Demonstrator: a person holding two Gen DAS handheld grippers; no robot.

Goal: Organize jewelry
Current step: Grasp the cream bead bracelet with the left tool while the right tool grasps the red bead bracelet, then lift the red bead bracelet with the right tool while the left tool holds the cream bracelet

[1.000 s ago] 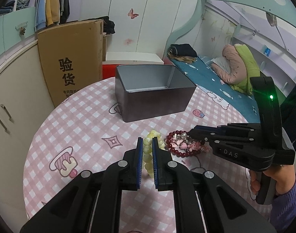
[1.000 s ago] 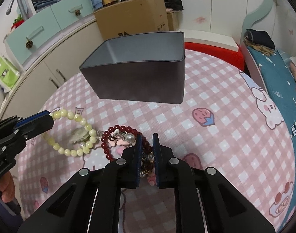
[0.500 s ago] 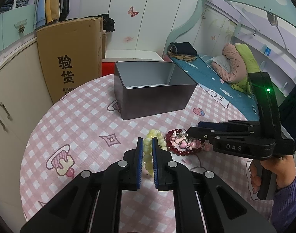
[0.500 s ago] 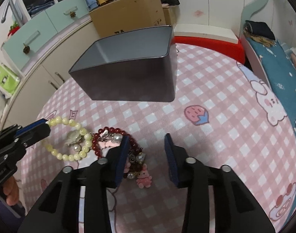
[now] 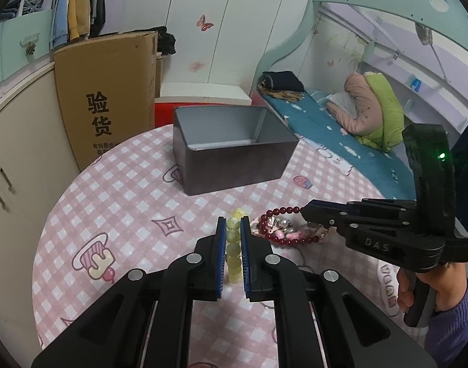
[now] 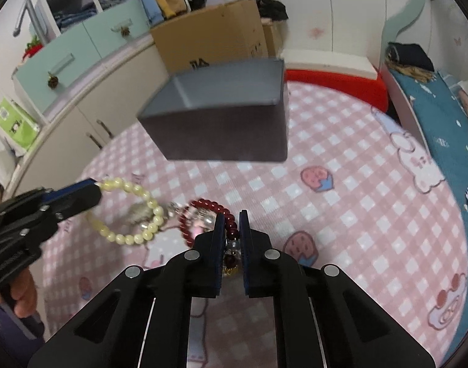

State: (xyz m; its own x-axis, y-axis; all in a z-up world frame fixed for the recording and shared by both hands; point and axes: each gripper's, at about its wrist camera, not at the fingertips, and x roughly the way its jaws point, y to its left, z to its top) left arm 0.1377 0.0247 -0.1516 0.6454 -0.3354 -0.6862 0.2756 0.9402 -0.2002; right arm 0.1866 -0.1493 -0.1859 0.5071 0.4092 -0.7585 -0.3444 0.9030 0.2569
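Observation:
My left gripper (image 5: 233, 224) is shut on a pale yellow bead bracelet (image 5: 234, 245), which also shows in the right wrist view (image 6: 132, 211). My right gripper (image 6: 232, 217) is shut on a dark red bead bracelet (image 6: 224, 214) with pink and silver charms; in the left wrist view it (image 5: 283, 239) hangs from the right gripper (image 5: 307, 211). An open grey metal box (image 5: 230, 150) stands on the round table beyond both bracelets, also in the right wrist view (image 6: 221, 119). Its inside looks empty.
The table (image 5: 120, 190) has a pink checked cloth and a curved edge. A tall cardboard box (image 5: 108, 98) and cream cabinets stand to the left. A bed (image 5: 341, 141) with bedding lies to the right.
My right gripper opened half a second ago and has now shut on the red bracelet and lifted one side of it. The left gripper keeps its hold on the yellow bracelet.

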